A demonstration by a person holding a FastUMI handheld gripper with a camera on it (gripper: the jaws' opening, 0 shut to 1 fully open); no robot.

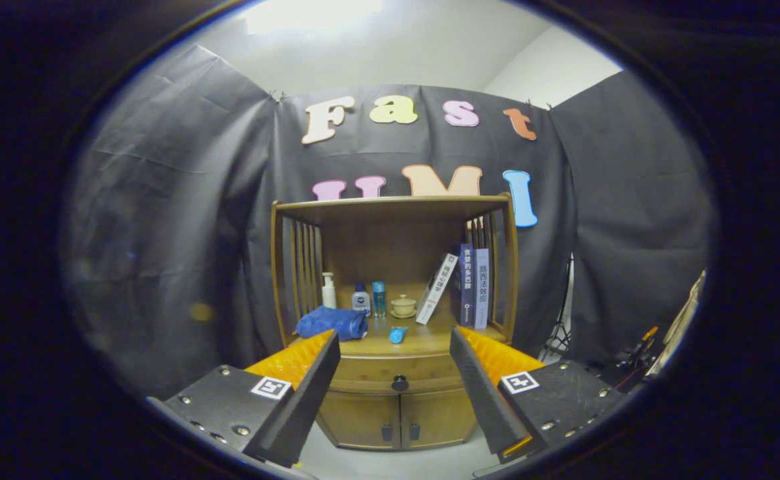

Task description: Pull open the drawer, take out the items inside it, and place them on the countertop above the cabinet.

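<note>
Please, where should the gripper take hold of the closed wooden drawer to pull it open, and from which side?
Probably by the small dark round knob at the middle of the wooden drawer front, approached straight from the front. It is the only protruding part. The gripper is open, fingers wide apart, short of it.

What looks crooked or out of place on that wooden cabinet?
One white book leans against the upright dark books, and the blue towel lies bunched near the countertop's edge. The drawer is shut; the open gripper is short of it.
</note>
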